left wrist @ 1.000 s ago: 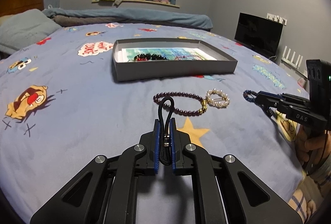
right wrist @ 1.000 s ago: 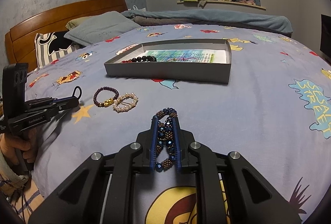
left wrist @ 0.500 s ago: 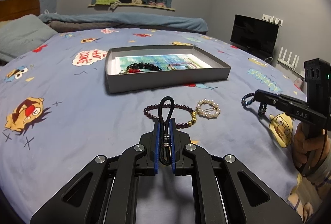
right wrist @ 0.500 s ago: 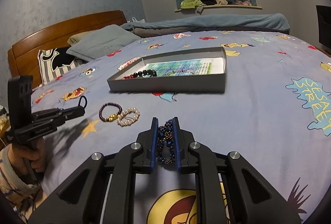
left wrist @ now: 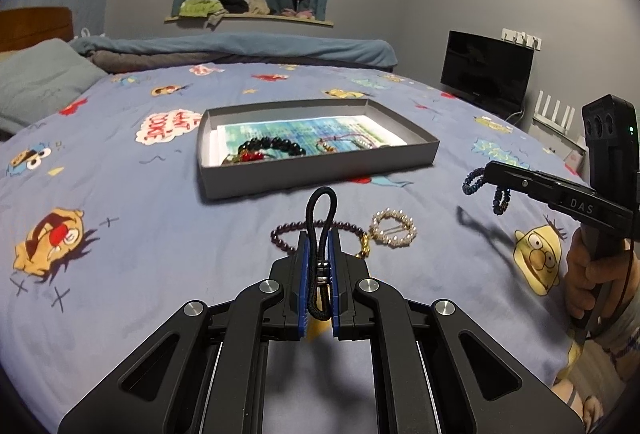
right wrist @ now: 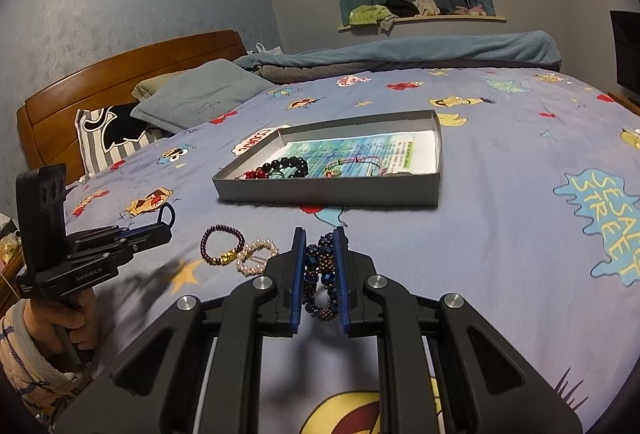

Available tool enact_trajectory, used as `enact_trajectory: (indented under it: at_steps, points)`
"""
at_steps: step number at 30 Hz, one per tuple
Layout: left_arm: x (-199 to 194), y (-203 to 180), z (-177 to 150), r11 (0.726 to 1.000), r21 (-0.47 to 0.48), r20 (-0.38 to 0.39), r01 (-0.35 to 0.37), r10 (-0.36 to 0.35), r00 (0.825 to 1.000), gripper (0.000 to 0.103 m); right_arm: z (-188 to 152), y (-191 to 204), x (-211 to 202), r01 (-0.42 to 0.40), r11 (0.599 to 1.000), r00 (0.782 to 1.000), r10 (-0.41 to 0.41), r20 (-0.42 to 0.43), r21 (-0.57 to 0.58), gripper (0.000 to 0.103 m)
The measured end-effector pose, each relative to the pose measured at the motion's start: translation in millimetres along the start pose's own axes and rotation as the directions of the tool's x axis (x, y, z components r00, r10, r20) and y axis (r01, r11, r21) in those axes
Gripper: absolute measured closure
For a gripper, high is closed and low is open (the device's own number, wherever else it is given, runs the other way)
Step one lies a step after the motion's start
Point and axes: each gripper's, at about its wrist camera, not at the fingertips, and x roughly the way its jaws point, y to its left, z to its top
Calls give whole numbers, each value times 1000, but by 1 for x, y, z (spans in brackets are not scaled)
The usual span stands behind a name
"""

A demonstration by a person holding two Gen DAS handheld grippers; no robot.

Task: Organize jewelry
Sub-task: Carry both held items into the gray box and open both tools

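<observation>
Cord loop (left wrist: 320,218) between left tool (left wrist: 319,246) pads.

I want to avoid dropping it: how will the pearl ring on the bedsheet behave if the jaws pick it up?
The pearl ring lies flat as a neat circle, so it probably keeps its shape rather than flopping. It looks small and likely light. Its rounded beads may slip between flat pads, and the soft bedsheet could give way underneath, so a grip across the rim seems safer.

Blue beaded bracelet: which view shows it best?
Right wrist view: the blue beaded bracelet fills the right hand-held gripper, beads distinct. The left wrist view shows it small, dangling sideways.
</observation>
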Motion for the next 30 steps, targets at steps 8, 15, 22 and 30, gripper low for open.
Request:
enact_trajectory:
  at_steps: [8,15,22,30]
  points:
    - [4,-4,14,1000,19,10,7,-7,1000,94,18,0,4,2,1000,1000,-1,15,-22,90]
    - [7,-9,30,999,38,27,15,-16,1000,94,33,0,8,5,999,1000,-4,30,-35,89]
    - [18,-12,55,998,56,46,22,-24,999,94,49,-2,21,6,999,1000,-5,27,-37,90]
    - [40,-13,75,997,70,39,26,-28,999,94,68,-9,41,5,999,1000,-4,22,-32,90]
